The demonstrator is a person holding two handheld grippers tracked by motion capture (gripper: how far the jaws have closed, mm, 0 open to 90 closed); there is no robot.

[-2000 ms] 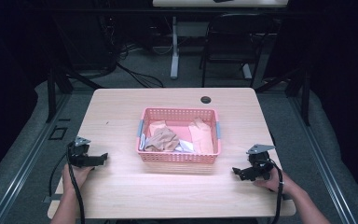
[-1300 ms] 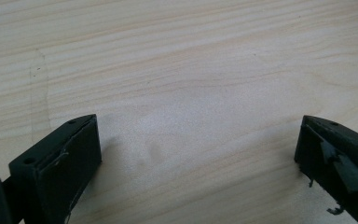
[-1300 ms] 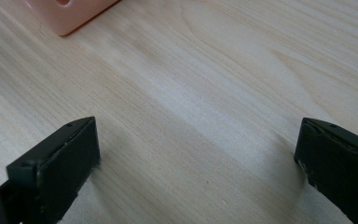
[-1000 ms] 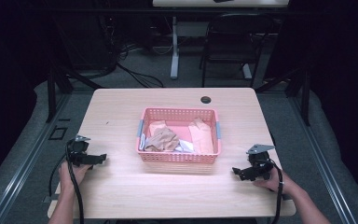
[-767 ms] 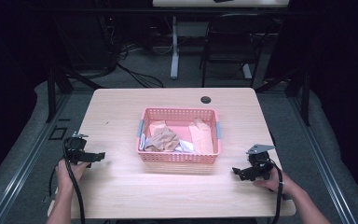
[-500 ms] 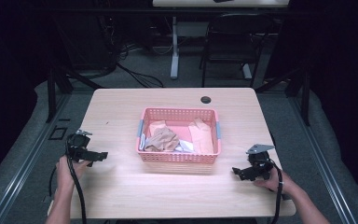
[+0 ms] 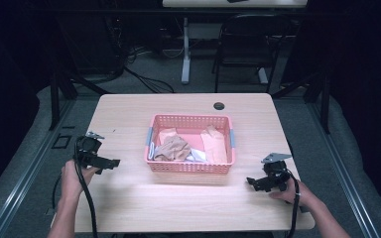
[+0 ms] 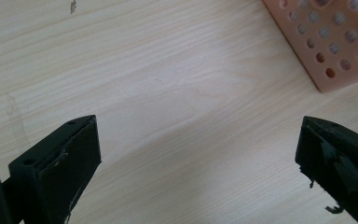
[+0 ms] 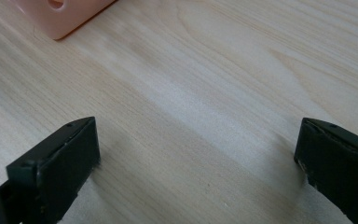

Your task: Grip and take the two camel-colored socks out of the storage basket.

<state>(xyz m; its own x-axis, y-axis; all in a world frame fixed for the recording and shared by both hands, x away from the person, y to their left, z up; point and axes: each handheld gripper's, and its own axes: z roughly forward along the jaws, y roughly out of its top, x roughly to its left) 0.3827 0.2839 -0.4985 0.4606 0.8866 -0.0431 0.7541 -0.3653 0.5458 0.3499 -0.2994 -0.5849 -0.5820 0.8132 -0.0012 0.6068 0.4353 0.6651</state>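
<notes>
A pink perforated basket stands mid-table with crumpled cloths in it: a tan one, a peach one and a white scrap. My left gripper hovers left of the basket, a little above the wood, jaws wide apart and empty. A corner of the basket shows ahead in the left gripper view. Low by the table's right front, my right gripper is open too, with the basket's corner at the upper left of its view.
The wooden table has a round black cable hole behind the basket. Beyond the far edge stand a dark chair and a desk leg among floor cables. A cable trails from the left gripper.
The left gripper has lifted and shifted slightly away from the front edge, toward the basket's left side. The right gripper has stayed put.
</notes>
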